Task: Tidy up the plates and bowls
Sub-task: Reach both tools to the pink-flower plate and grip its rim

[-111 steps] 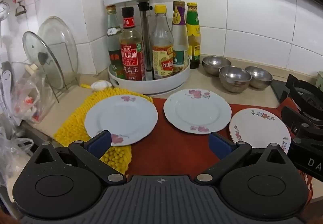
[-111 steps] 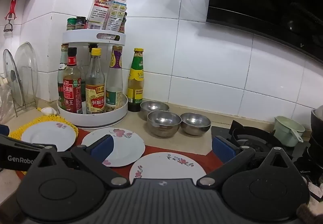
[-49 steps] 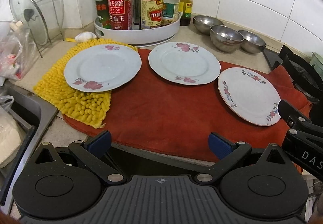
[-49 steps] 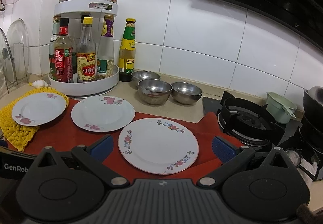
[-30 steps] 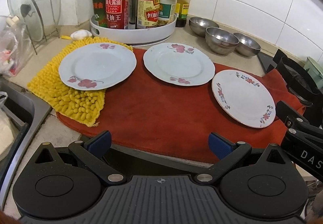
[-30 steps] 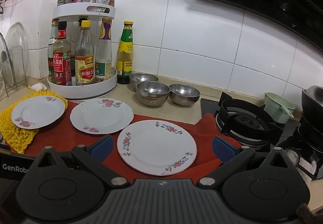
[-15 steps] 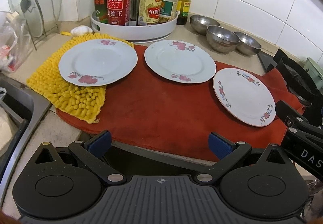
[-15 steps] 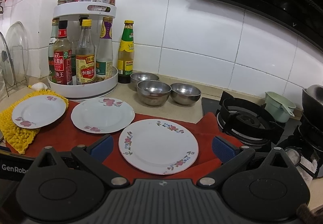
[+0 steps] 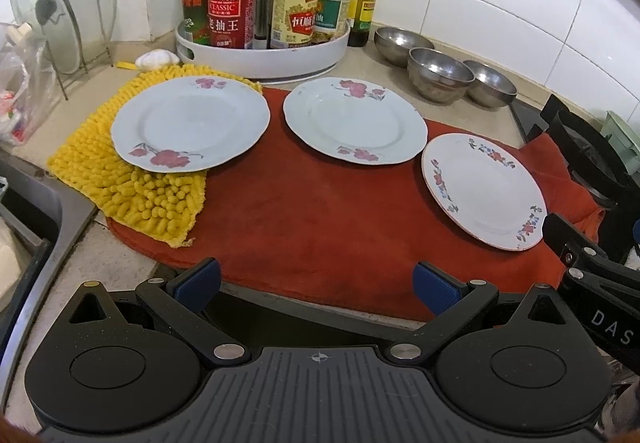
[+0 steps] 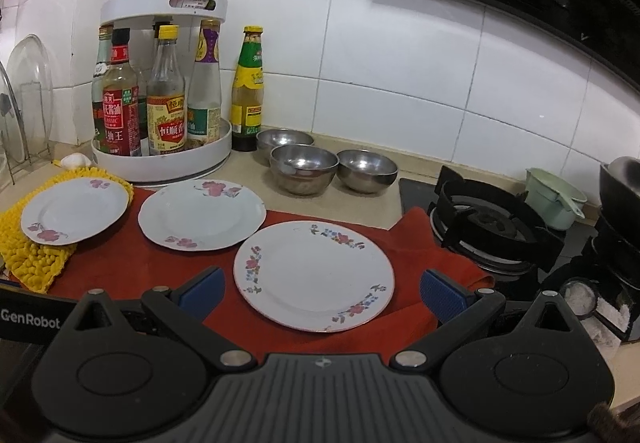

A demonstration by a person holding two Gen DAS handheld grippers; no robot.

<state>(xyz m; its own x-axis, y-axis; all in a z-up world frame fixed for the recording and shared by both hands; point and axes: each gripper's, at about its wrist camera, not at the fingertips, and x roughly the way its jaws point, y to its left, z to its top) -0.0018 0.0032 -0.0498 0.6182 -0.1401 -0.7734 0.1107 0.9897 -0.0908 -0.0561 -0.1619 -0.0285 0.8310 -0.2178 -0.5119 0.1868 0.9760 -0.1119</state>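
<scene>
Three white flowered plates lie in a row on the counter: the left plate [image 9: 190,123] [image 10: 74,210] half on a yellow mat, the middle plate [image 9: 354,120] [image 10: 202,214] and the right plate [image 9: 484,185] [image 10: 314,275] on a red cloth [image 9: 320,211]. Behind them stand three steel bowls [image 9: 440,73] [image 10: 304,167], side by side. My left gripper [image 9: 318,283] is open, at the cloth's near edge, holding nothing. My right gripper [image 10: 320,293] is open too, its fingers apart on either side of the right plate's near rim, above it.
A white turntable rack [image 9: 260,51] of sauce bottles stands at the back. Glass lids [image 9: 60,3] lean in a wire stand at left, beside a sink edge [image 9: 44,227]. A gas stove [image 10: 492,227] with a black pot and a green cup [image 10: 554,203] lies right.
Both views moved slightly closer to the counter. The plates and bowls have not moved, and both grippers stay open.
</scene>
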